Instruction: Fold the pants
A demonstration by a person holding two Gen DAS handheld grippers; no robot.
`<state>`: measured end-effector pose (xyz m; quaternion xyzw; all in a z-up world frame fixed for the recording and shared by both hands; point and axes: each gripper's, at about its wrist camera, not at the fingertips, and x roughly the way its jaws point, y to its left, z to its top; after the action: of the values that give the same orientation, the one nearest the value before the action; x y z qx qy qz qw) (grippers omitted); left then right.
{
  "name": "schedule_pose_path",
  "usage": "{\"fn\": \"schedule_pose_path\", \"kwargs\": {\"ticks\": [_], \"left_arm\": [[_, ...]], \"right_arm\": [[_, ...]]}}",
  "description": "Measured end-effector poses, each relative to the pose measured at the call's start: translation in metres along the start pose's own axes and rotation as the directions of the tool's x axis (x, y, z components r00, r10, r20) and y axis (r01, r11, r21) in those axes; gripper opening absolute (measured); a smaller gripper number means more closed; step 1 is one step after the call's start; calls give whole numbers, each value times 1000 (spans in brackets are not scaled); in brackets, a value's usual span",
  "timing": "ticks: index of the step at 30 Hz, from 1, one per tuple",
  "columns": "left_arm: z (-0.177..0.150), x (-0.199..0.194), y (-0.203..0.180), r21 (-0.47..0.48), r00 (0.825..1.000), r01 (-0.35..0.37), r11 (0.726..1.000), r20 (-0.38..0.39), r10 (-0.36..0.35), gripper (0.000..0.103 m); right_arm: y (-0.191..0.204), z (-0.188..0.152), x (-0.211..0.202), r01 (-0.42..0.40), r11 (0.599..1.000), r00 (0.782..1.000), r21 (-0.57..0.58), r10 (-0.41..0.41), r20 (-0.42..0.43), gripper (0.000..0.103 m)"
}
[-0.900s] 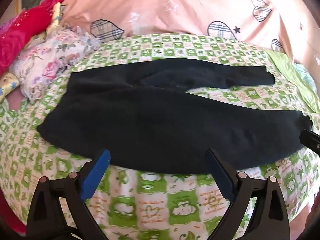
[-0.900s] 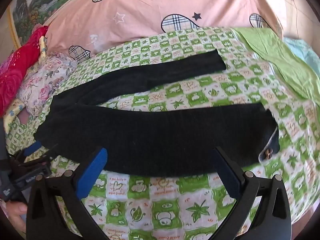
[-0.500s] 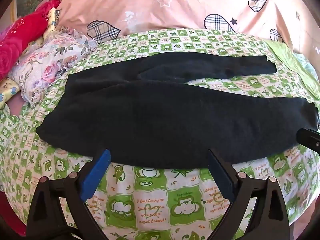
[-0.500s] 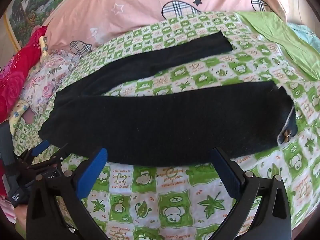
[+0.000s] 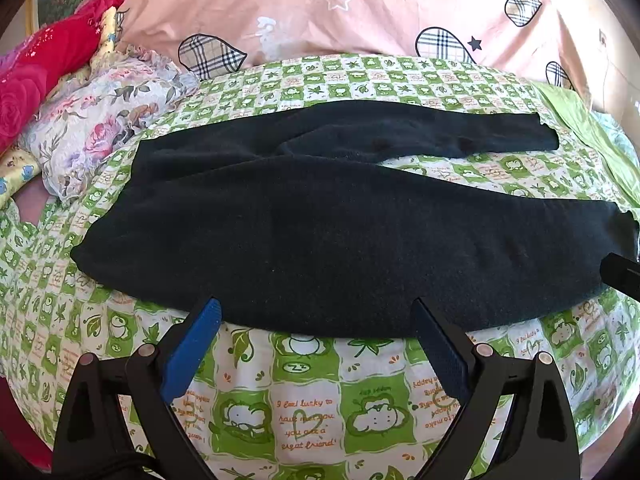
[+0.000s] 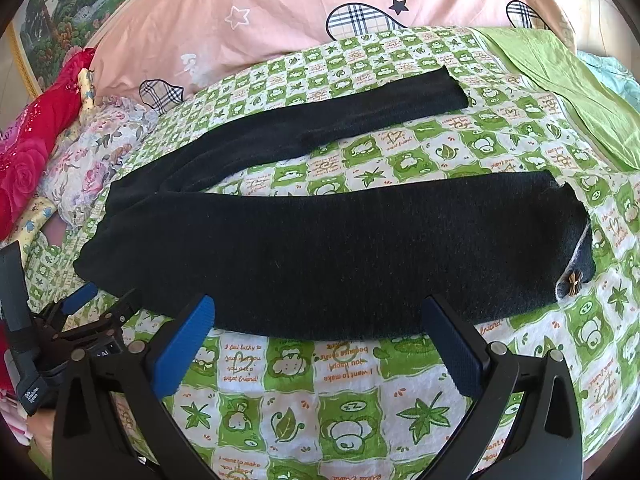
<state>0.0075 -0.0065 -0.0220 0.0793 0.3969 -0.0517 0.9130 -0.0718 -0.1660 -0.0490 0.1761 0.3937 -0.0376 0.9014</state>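
Observation:
Black pants [image 5: 320, 236] lie flat on the bed, waist at the left and two legs spread to the right; they also show in the right wrist view [image 6: 340, 248]. The near leg's cuff has a small gold bow [image 6: 573, 282]. My left gripper [image 5: 316, 312] is open and empty, just short of the near leg's front edge. My right gripper [image 6: 318, 312] is open and empty, at the same edge further right. The left gripper also shows at the lower left of the right wrist view [image 6: 100, 300], and a right finger tip [image 5: 620, 276] shows at the left wrist view's right edge.
A green and white checked sheet [image 5: 308, 396] covers the bed. A pink quilt [image 5: 360, 20] lies behind it. A floral cloth [image 5: 92, 132] and a red cloth [image 5: 36, 80] lie at the left, and a green cloth [image 6: 568, 84] at the far right.
Both grippers have risen and tilted a little, so the pants sit lower in each view. The pants have not moved. Both grippers stay open.

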Motion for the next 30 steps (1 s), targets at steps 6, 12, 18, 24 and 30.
{"fn": "schedule_pose_path", "kwargs": {"ticks": [6,12,18,24,30], "left_arm": [[-1,3,1,-5,1000,-1,1000,-2,1,96],[-4,5,1,-3,1000,-1,1000,-4,1,96],[-4,8,0,-2,1000,3,1000,-12,-3,96],[-4,8,2,-9,1000,3,1000,-14,-3,96],[-5,9,1,-8,1000,3,1000,-20,-3,96]], "right_arm": [[1,0,-1,-6,1000,1000,1,6,-4,103],[1,1,1,-8,1000,1000,-5,8,-6,103],[4,0,3,-10,1000,1000,-12,10,-7,103],[5,1,3,-17,1000,1000,-14,17,-13,103],[4,2,4,-15,1000,1000,-14,15,-18,103]]}}
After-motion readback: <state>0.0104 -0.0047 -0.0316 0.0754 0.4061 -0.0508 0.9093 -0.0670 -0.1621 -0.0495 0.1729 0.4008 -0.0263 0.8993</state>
